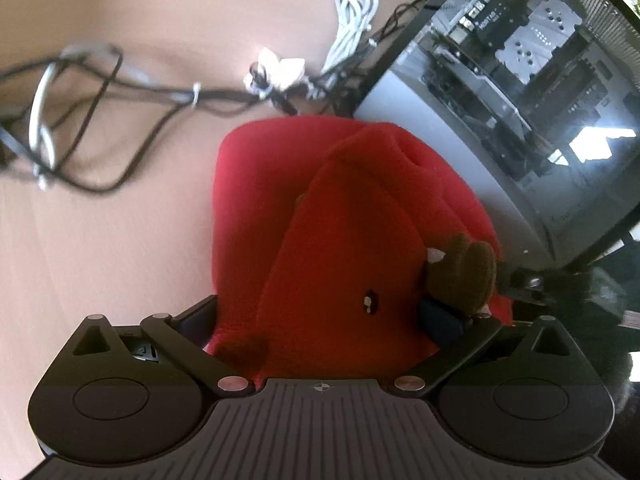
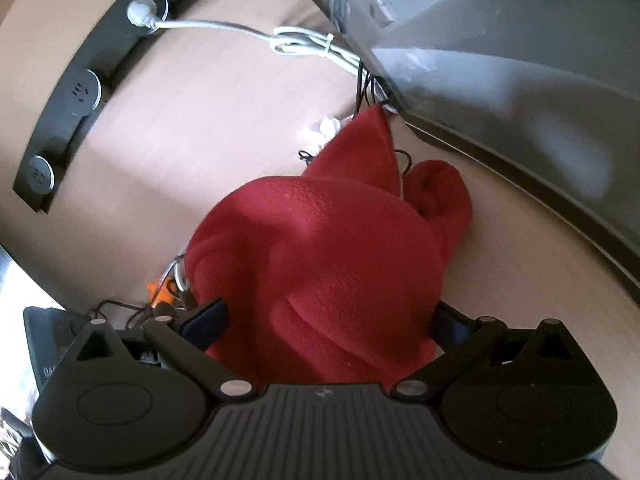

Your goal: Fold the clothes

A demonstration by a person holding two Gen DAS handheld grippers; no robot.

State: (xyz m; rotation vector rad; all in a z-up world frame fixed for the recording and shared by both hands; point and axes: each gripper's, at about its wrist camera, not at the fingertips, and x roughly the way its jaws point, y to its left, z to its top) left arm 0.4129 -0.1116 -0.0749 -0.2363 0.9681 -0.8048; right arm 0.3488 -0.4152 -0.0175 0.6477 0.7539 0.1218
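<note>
The red fleece garment [image 1: 320,216] is bunched and lifted off the pale wooden desk [image 1: 120,240], not lying flat — it fills the space between the fingers of both grippers. Seen from the left gripper [image 1: 320,320], the cloth drapes in a thick hump with a brown knitted patch [image 1: 464,272] on its right side, next to that gripper's right finger; the fingers stand fairly wide, with fleece packed between them, though whether the pads truly pinch it I cannot tell. The right gripper [image 2: 328,324] looks much the same: its fingers are spread around a wad of the garment, and the grip itself is hidden by the cloth.

Beyond the garment lie tangled black cables [image 1: 100,120] and a coiled white cable [image 2: 304,42], with a dark-framed glass case [image 1: 520,100] to its right.

As for progress, no neat fold shows — the garment is loose and rumpled, with a rolled cuff or sleeve end [image 2: 440,192] sticking out toward the case. By my judgement it has yet to be laid down squared and compact.
</note>
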